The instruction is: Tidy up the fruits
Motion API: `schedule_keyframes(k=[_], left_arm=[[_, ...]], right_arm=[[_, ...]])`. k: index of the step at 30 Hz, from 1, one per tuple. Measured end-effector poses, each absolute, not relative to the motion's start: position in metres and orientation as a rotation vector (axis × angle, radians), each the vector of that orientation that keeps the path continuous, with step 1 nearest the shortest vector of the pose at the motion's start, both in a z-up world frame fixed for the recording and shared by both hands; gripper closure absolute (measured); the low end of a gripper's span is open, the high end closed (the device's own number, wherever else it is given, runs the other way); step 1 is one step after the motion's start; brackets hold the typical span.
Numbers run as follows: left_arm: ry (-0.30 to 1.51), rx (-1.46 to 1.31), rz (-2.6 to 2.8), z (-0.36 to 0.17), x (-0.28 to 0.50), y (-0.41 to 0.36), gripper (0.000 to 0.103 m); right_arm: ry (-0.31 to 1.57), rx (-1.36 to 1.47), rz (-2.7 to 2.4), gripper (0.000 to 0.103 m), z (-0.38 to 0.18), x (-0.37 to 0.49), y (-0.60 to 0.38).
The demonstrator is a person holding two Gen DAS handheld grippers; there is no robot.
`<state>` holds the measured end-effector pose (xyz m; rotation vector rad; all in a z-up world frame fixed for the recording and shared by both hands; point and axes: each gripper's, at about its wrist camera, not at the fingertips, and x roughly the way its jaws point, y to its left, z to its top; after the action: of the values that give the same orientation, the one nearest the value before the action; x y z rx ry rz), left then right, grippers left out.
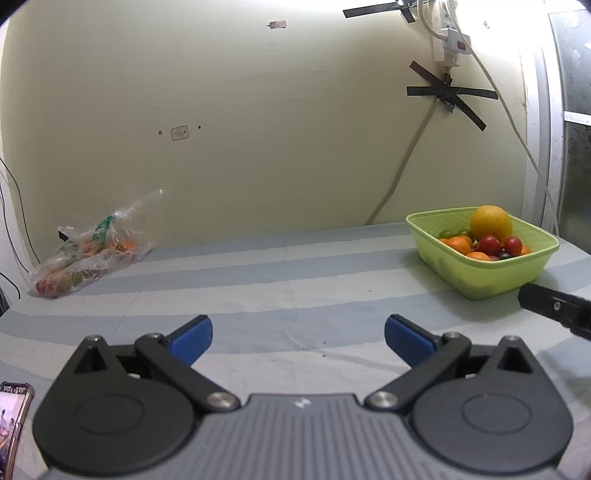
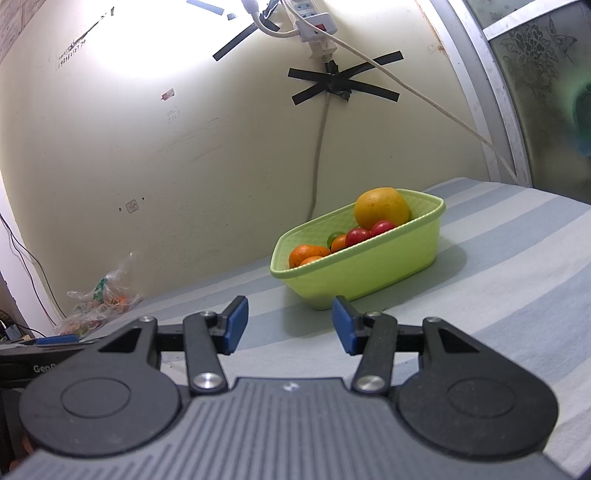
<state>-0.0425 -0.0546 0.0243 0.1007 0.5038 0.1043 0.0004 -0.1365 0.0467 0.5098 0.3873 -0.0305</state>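
A light green basket (image 1: 480, 280) stands at the table's far right and holds a big orange (image 1: 491, 221), small tangerines (image 1: 458, 243), red cherry tomatoes (image 1: 488, 243) and a green fruit. It also shows in the right wrist view (image 2: 369, 269), just beyond my right gripper (image 2: 290, 325), which is open and empty. A clear plastic bag (image 1: 88, 254) with more fruit lies at the far left by the wall, also in the right wrist view (image 2: 99, 306). My left gripper (image 1: 297, 339) is open and empty over the middle of the table.
The table wears a blue and white striped cloth (image 1: 277, 280). A phone (image 1: 13, 424) lies at the near left. The right gripper's black body (image 1: 554, 306) pokes in at the right. Cables and a power strip (image 2: 314, 22) hang on the wall behind.
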Motion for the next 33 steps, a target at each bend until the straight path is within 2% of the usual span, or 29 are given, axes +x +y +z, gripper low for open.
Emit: schedule_keyframes(k=[33], left_arm=[[0.577,0.090,0.059,0.0161,-0.0366,-0.0568,0.000]], right_arm=[[0.387,0.512,-0.029,0.050,0.0463,0.0006,-0.1367]])
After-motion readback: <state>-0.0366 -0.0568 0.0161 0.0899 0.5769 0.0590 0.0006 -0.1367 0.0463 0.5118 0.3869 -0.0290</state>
